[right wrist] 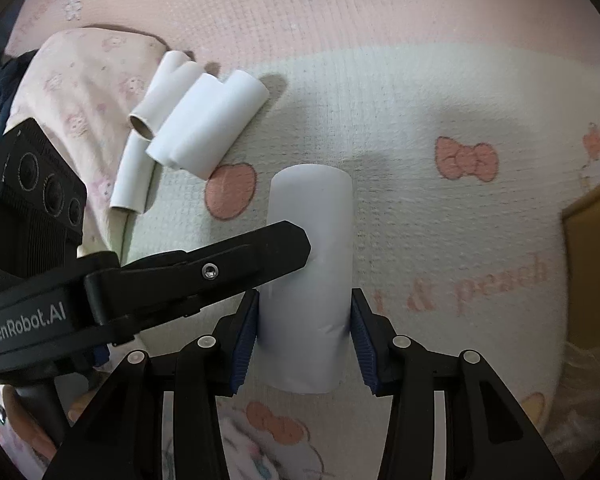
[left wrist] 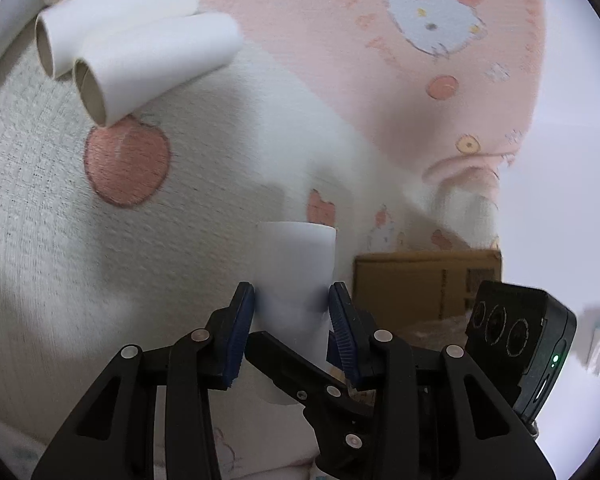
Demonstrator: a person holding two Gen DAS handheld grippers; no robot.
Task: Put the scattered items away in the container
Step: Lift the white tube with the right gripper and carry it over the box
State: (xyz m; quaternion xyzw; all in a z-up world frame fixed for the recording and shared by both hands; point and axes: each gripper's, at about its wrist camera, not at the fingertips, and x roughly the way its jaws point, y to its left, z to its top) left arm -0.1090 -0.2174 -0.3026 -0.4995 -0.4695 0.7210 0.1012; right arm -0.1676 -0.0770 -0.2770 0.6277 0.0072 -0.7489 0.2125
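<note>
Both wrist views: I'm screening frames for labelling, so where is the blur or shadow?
Left wrist view: cardboard box and far bedding smeared, held tube soft. Right wrist view: sharper; tube pile casts a shadow, box edge blurred.

White paper tube (right wrist: pixel 310 276) — smooth, cylindrical, lengthwise between blue gripper pads, above the patterned blanket. A pile of further white tubes (right wrist: pixel 196 128), brown cardboard inside, lies well apart. Brown cardboard box (left wrist: pixel 424 284) — near the tube's right.
</note>
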